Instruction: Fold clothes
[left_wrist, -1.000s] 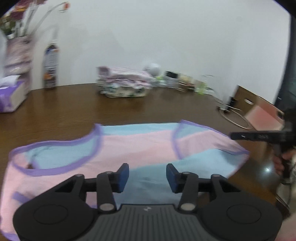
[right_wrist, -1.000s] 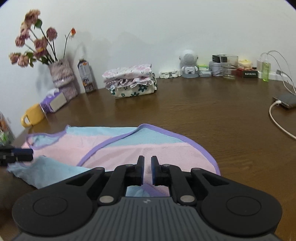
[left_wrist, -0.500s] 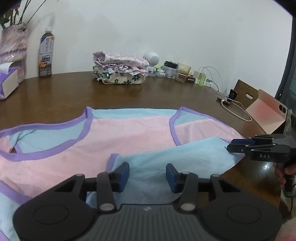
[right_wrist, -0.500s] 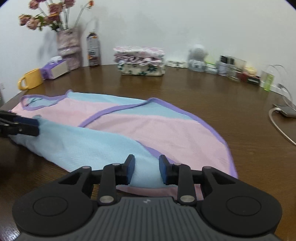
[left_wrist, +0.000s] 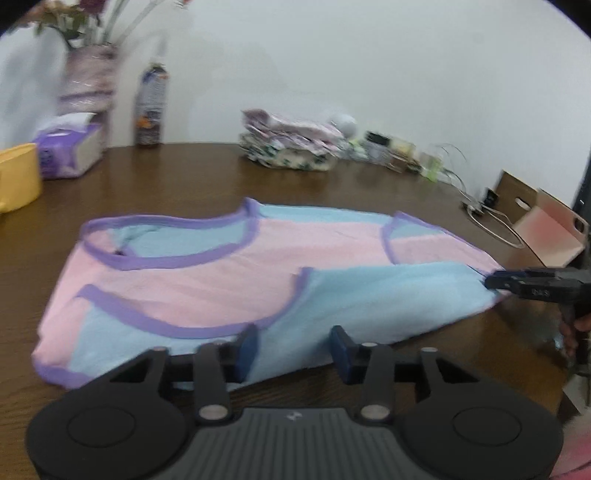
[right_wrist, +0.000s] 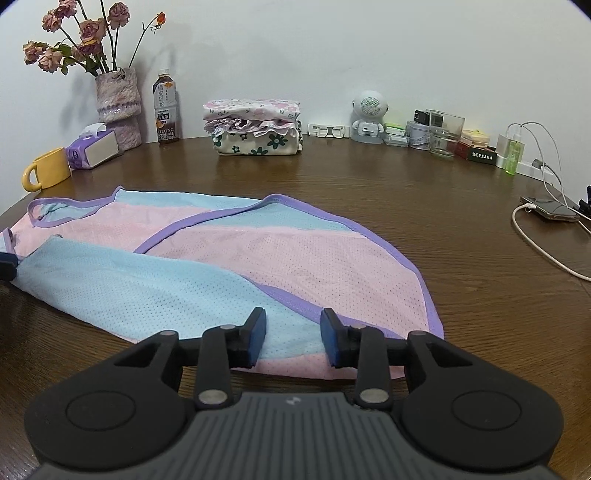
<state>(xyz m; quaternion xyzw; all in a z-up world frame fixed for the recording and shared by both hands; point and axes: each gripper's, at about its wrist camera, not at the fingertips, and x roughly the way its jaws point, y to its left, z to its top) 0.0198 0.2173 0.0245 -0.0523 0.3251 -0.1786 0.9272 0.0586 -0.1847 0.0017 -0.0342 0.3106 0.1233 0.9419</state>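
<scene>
Vest (right_wrist: 280, 254) of pink and blue mesh with purple binding lies spread on the brown bench (right_wrist: 424, 206), its near blue edge folded over the pink middle. Right tongs (right_wrist: 293, 341) hover low over the near hem, jaws opening, blue pads apart with the cloth under the gap and no pad pressing on it. Left tongs (left_wrist: 294, 349) hover over the hem at the other end, jaws closing yet plainly apart, cloth lying below them and ungripped. In the left view the right tongs show side-on at the cloth's far corner, a hand (left_wrist: 576, 328) behind them; that view is blurred.

At the back of the bench sits a stack of folded clothes (right_wrist: 255, 127), near the wall. To its left stand a bottle (right_wrist: 166, 107), a vase (right_wrist: 118, 99) of dried roses, a tissue box (right_wrist: 92, 151) and a yellow mug (right_wrist: 48, 173). To its right are a small white robot figure (right_wrist: 369, 116), some jars and a phone (right_wrist: 550, 208) on a white cable
</scene>
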